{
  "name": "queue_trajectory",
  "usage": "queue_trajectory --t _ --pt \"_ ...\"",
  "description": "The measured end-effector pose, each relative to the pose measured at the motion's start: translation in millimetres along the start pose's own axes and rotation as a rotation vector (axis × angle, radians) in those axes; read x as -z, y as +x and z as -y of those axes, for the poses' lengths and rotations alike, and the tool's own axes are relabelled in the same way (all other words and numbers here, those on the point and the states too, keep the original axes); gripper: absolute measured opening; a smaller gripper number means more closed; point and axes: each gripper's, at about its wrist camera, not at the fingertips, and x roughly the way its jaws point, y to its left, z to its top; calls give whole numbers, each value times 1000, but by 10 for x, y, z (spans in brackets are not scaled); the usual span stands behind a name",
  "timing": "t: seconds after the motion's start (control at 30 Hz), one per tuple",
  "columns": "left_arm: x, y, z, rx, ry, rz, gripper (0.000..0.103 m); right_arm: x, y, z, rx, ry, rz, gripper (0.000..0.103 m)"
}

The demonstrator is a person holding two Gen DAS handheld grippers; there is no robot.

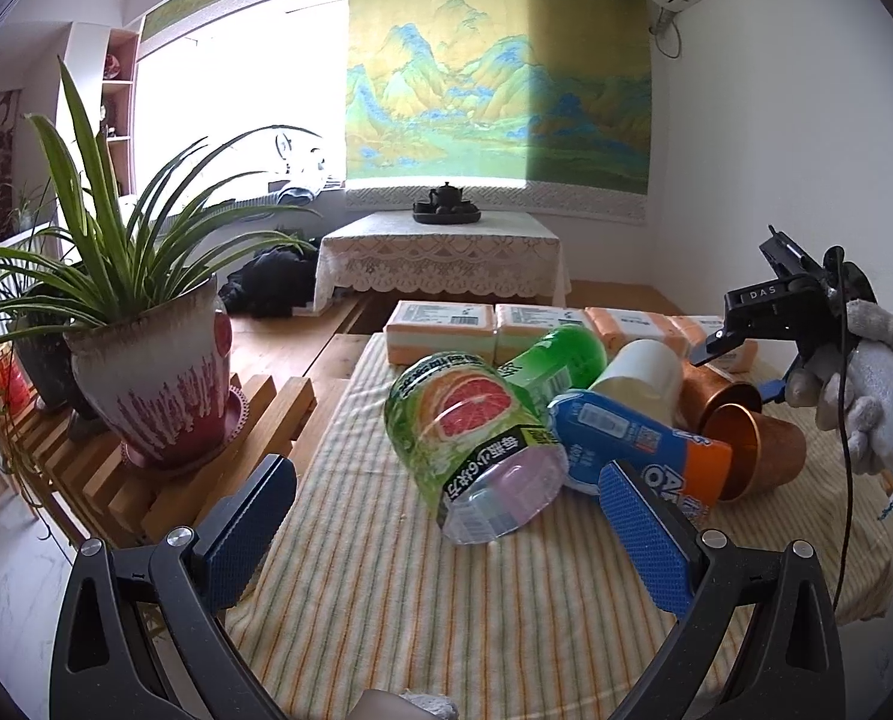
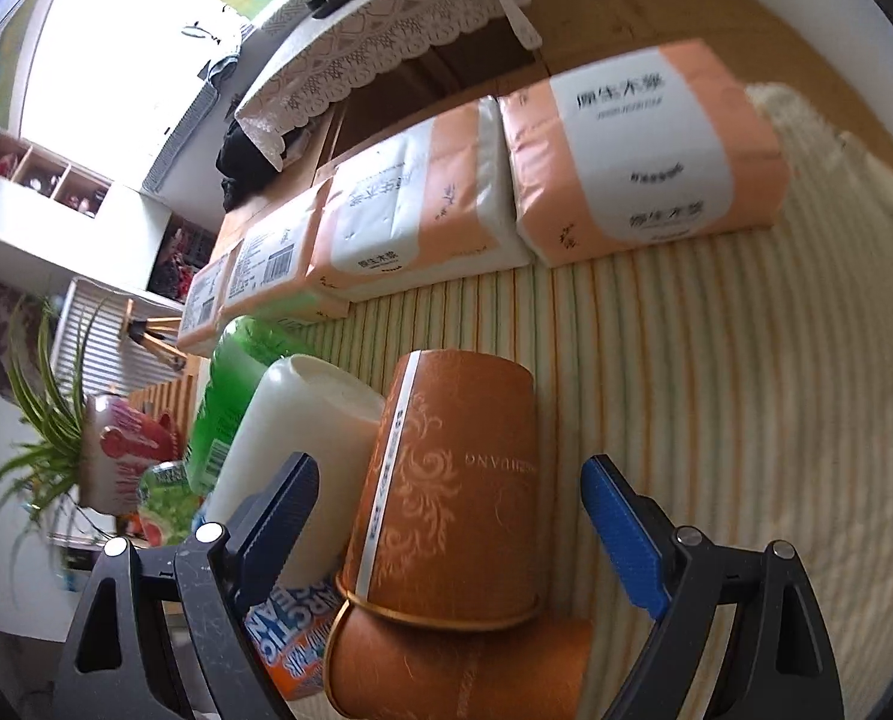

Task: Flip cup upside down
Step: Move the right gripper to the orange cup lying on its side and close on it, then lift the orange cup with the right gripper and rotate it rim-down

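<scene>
Two orange-brown paper cups lie on their sides on the striped cloth. In the right wrist view the upper cup (image 2: 455,480) lies between the open jaws of my right gripper (image 2: 449,501), its rim resting on the lower cup (image 2: 446,660). In the left wrist view both cups (image 1: 758,444) lie at the right, with the right gripper (image 1: 746,330) held by a gloved hand just above them. My left gripper (image 1: 446,510) is open and empty, hovering above the cloth in front of the bottles.
A grapefruit-label bottle (image 1: 470,438), a green bottle (image 1: 560,360), a white cup (image 1: 638,378) and a blue-orange bottle (image 1: 638,450) lie beside the cups. Tissue packs (image 2: 644,156) line the far edge. A potted plant (image 1: 158,372) stands left on a wooden rack.
</scene>
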Motion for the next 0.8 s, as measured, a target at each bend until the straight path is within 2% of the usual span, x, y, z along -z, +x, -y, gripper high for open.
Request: queue_trajectory --t 0.1,0.2,0.33,0.43,0.6,0.8 --pt "8 36 -9 -5 -1 -6 102 -27 67 51 -15 11 -35 83" --pt "16 64 12 -2 4 -13 102 -35 137 106 -26 34 -64 67" --pt "29 75 54 1 18 -15 102 -16 102 170 -61 57 -60 59" --pt "32 71 77 2 20 -16 102 -28 49 214 -32 64 -33 59" --pt "40 72 122 2 28 -21 102 -51 -75 431 -33 119 14 59" --pt "60 93 283 36 63 -43 102 4 -362 694 19 150 105 59"
